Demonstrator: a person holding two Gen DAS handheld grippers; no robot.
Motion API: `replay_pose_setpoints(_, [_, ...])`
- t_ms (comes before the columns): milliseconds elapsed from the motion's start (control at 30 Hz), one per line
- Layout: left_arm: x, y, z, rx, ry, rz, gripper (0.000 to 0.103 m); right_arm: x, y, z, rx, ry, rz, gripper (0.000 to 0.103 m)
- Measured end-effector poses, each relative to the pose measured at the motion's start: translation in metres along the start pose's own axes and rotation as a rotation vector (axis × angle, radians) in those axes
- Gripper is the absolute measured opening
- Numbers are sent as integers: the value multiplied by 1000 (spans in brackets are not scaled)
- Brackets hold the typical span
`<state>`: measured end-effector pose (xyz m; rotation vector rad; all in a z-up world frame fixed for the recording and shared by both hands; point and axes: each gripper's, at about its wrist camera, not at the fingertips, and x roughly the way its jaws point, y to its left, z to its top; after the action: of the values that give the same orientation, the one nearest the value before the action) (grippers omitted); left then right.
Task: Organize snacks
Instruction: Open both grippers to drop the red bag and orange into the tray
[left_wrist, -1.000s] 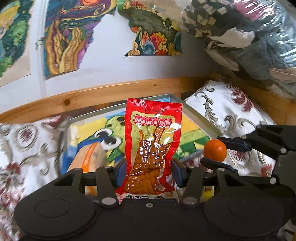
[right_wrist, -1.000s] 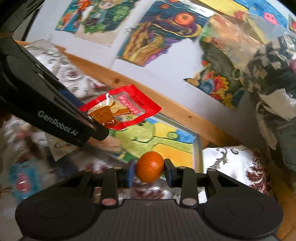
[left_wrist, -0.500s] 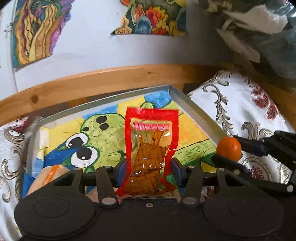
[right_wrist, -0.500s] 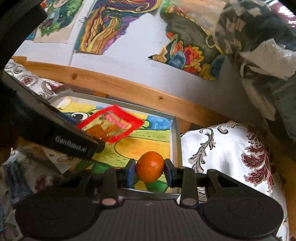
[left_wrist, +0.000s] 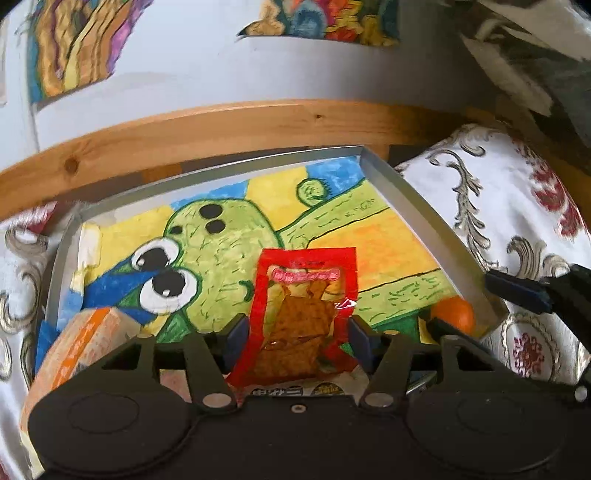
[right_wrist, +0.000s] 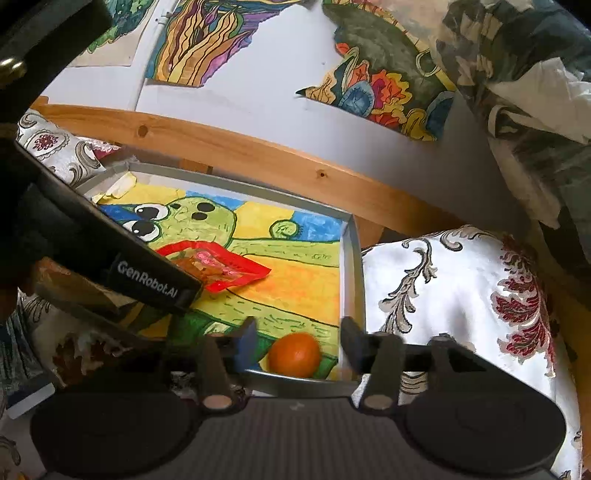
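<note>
left tongs (left_wrist: 295, 332) clamp a limp, slippery red plastic snack pouch (left_wrist: 304, 306) (best pinched at its edges) while right tongs (right_wrist: 297, 341) gape around a round orange tangerine (right_wrist: 294, 355).

Patterned cloth (left_wrist: 524, 236) covers the surface, white with grey scrolls and red motifs; wooden rail (left_wrist: 221, 129) runs along its far edge. Metal tray (left_wrist: 417, 206) lies on the cloth, just in front of the rail, lined with a green cartoon drawing (left_wrist: 221, 236). In the tray: orange (right_wrist: 294, 355) in the near right corner, close to the rim; wrapped bun (left_wrist: 74, 354) at the near left. More packets (right_wrist: 92, 350) lie at the tray's near left side, blurred, can't tell what they are. Cloth right of the tray is bare and rumpled.
</note>
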<state>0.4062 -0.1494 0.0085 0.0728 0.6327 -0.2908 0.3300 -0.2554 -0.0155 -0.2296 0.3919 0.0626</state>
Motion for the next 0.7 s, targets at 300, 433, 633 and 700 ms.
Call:
replay_pose_setpoints(300, [-30, 10, 0, -160, -125, -38, 97, -19, -3, 5, 41, -49, -69, 101])
replay_pose_setpoints(433, [-54, 7, -3, -171, -204, 2, 102, -35, -2, 5, 40, -65, -100, 103])
replay_pose_setpoints(633, [-99, 6, -13, -194, -277, 59, 102, -80, -10, 6, 120, -124, -93, 103])
replay_pose_setpoints(700, [-117, 8, -21, -205, -295, 71, 102, -97, -14, 7, 166, -145, -86, 103])
